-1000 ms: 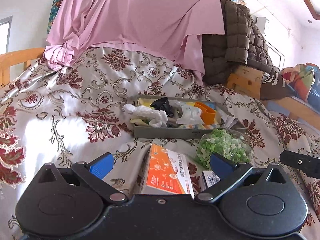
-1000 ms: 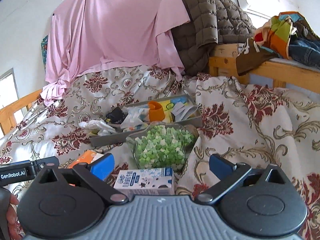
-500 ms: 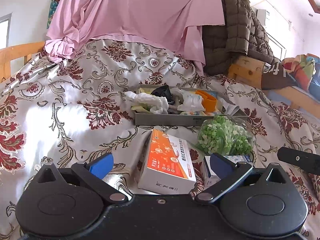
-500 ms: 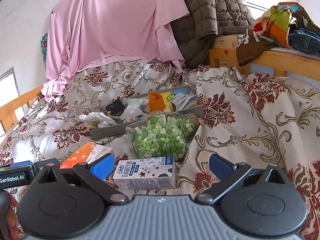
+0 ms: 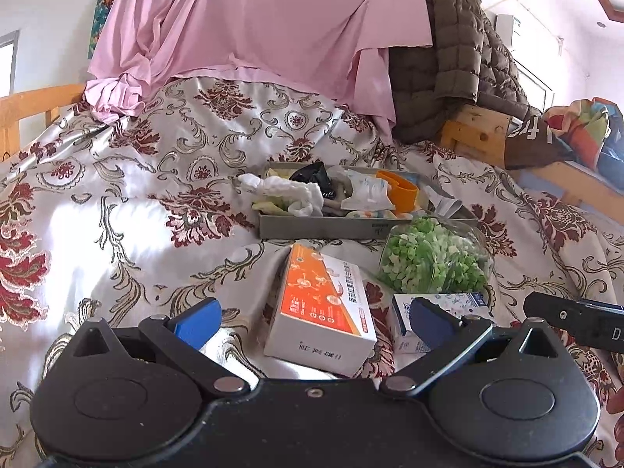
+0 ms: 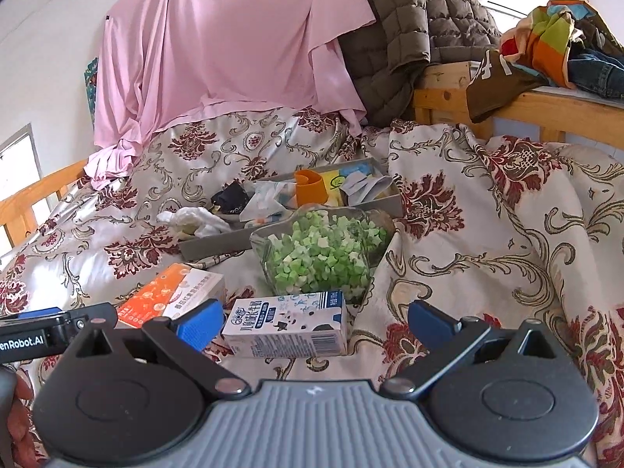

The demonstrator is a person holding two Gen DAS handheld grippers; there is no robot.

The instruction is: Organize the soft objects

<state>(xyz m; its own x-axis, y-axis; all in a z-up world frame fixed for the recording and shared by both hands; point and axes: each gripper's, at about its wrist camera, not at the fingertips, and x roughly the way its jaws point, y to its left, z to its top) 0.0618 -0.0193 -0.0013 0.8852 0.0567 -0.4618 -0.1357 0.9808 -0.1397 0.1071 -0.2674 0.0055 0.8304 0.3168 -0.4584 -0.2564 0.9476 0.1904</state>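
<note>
On the patterned bedspread lie an orange-and-white box [image 5: 323,304] [image 6: 171,292], a white milk carton [image 6: 284,323] [image 5: 440,304] and a clear bag of green pieces [image 5: 433,257] [image 6: 319,253]. Behind them a grey tray [image 5: 319,228] [image 6: 210,245] holds a white cloth [image 5: 288,191], a black item, crumpled wrappers and an orange cup [image 6: 310,191]. My left gripper [image 5: 312,321] is open, with the orange box between its blue fingers. My right gripper [image 6: 312,321] is open just behind the milk carton.
A pink sheet [image 5: 253,23] and a brown quilted jacket [image 6: 409,27] hang at the back. A wooden bed frame [image 6: 507,101] with piled clothes stands on the right, a wooden rail [image 5: 35,105] on the left. A hand shows at the right view's lower left corner.
Both grippers have drawn back and tilted down a little, so the box, carton and bag sit higher in view and further from the fingers. Nothing was grasped.
</note>
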